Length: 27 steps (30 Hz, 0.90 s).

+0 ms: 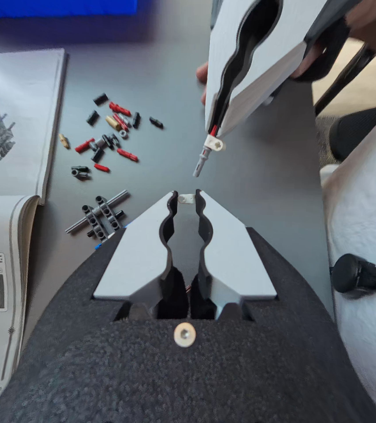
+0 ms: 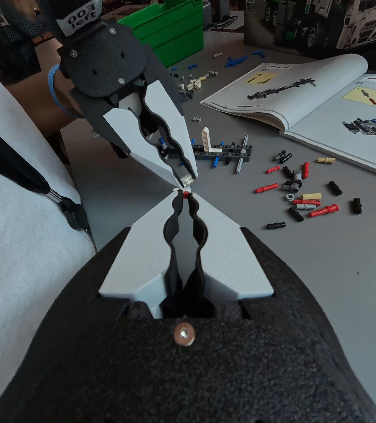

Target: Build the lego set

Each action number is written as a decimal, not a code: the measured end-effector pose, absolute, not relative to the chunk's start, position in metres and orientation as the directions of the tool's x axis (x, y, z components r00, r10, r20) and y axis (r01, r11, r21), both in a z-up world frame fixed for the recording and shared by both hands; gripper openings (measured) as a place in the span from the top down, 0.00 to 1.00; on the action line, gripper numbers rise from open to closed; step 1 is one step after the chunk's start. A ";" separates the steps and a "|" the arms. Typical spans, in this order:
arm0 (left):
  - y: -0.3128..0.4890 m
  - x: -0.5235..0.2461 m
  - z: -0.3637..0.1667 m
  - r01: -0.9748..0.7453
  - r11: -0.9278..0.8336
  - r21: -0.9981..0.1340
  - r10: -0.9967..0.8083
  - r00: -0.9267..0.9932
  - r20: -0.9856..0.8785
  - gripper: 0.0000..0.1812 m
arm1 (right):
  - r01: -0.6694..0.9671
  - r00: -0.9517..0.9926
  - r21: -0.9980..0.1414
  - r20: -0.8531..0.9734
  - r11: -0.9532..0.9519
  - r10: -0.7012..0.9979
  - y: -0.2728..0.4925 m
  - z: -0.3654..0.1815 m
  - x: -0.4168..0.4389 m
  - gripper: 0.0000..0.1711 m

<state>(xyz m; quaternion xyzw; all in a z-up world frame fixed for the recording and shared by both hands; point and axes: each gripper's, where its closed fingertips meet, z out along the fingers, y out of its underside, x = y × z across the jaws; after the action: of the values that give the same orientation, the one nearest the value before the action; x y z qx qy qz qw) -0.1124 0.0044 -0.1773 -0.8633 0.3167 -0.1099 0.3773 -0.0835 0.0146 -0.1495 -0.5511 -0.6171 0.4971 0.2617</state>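
My left gripper is shut on a small white connector at its fingertips. My right gripper comes in from the upper right. It is shut on a red axle that carries a white connector and a grey pin. The pin's tip points at the left gripper's connector and hangs just short of it. In the right wrist view my right gripper pinches the red axle end. The left gripper holds its white connector right in front of it.
Loose red, black, tan and grey pins lie on the grey table. A dark beam assembly with axles lies nearby. An open instruction booklet, a green bin and a set box stand beyond. A person's white clothing is close. The tips of one gripper are about 5 cm away from the tips of the other.
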 end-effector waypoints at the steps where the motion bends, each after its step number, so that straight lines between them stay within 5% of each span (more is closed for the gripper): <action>1: 0.005 -0.111 -0.166 -0.415 -0.473 -0.777 -0.625 0.780 -0.036 0.92 | 0.409 -0.257 -0.906 -0.230 -0.111 0.939 0.015 -0.145 -0.084 1.00; 13: -0.001 -0.122 -0.087 0.011 -0.197 -0.980 -0.584 0.802 0.126 0.93 | 0.168 -0.351 -0.928 -0.371 -0.332 0.860 0.011 -0.096 -0.094 1.00; 27: -0.022 -0.128 -0.036 0.462 -0.029 -0.886 -0.652 0.664 0.367 0.93 | -0.045 -0.546 -0.769 -0.516 -0.638 0.660 0.001 -0.051 -0.103 1.00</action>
<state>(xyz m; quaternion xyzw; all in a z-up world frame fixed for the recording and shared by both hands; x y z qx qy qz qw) -0.1282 -0.0223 -0.0359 -0.5940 0.0798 -0.4022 0.6921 -0.1025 0.0011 -0.0511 -0.4225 -0.3643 0.8002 0.2203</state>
